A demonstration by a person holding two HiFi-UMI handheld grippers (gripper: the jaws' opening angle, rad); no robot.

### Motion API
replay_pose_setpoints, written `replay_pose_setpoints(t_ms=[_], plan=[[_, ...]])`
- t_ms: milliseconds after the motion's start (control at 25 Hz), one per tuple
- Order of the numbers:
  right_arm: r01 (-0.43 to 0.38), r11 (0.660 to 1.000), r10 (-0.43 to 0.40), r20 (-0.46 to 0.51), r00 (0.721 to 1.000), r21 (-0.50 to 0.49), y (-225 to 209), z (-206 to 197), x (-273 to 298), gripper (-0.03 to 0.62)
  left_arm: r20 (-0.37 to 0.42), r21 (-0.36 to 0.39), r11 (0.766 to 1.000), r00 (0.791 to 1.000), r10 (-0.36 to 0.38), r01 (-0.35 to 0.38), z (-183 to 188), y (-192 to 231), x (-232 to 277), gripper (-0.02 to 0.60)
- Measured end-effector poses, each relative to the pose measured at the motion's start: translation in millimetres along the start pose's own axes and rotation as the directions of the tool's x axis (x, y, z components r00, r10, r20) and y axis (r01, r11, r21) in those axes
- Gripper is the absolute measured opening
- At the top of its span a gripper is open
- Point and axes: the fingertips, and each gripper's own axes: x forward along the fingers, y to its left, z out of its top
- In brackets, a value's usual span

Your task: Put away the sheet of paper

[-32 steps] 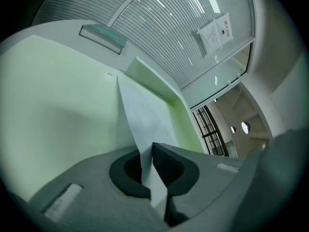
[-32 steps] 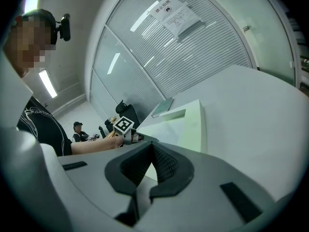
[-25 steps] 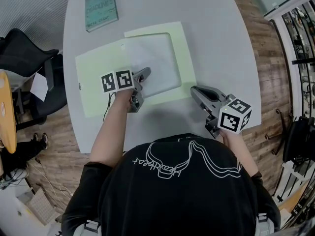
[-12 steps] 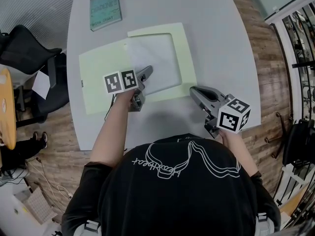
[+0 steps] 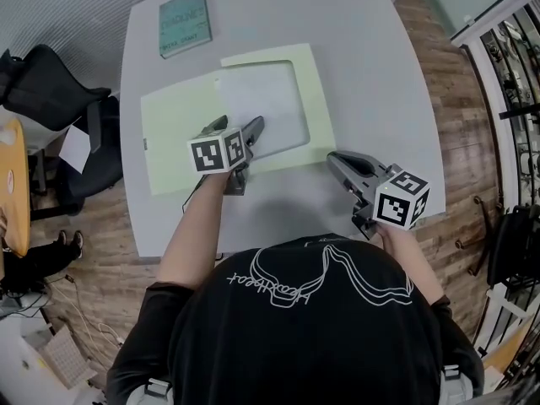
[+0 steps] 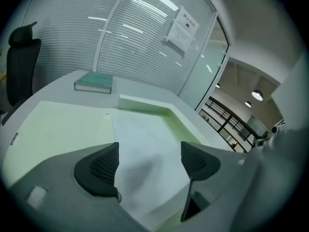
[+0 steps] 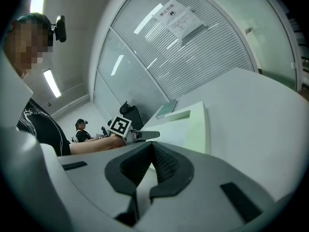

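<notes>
White sheet of paper (image 5: pixel 266 112) lies flat on the pale green folder (image 5: pixel 177 133). Left gripper (image 6: pixel 149 161) hangs over its near edge, jaws opening wide, pads off it. Right gripper (image 7: pixel 150 166) has its jaws pressed together, empty.

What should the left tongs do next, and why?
Probably draw the left tongs back off the sheet of paper: their jaws are opening and not pinching it, and it lies flat in the open green folder.
</notes>
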Motion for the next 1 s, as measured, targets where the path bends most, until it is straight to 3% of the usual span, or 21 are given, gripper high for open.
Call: replay_pose_setpoints(t_ms=[240,480,560,640,800,1000], plan=[[-0.032,0.998,0.034,0.036,0.999,-0.055,21,12,-8,0.009,0.060,0.040,0.993,0.992,-0.110,0.108,11,-30,-48,0.383],[-0.103,0.991,0.112,0.108,0.988,-0.091,58,25,-23,0.009,0.120,0.091,0.956,0.950,-0.287,0.278,8,-84,-119,0.363],[-0.116,0.987,0.130,0.127,0.983,-0.111,72,30,-28,0.009,0.141,0.136,0.946,0.939,-0.314,0.296,5,-100,-142,0.308],[-0.124,0.983,0.143,0.139,0.980,-0.138,85,33,-33,0.009,0.168,0.162,0.937,0.927,-0.335,0.310,2,-114,-164,0.052],[-0.148,0.973,0.178,0.161,0.971,-0.180,115,30,-45,0.009,0.219,0.138,0.906,0.879,-0.423,0.401,-10,-137,-210,0.026],[-0.184,0.960,0.223,0.175,0.959,-0.213,152,16,-59,0.009,0.279,0.214,0.871,0.827,-0.488,0.442,-18,-159,-261,0.011]])
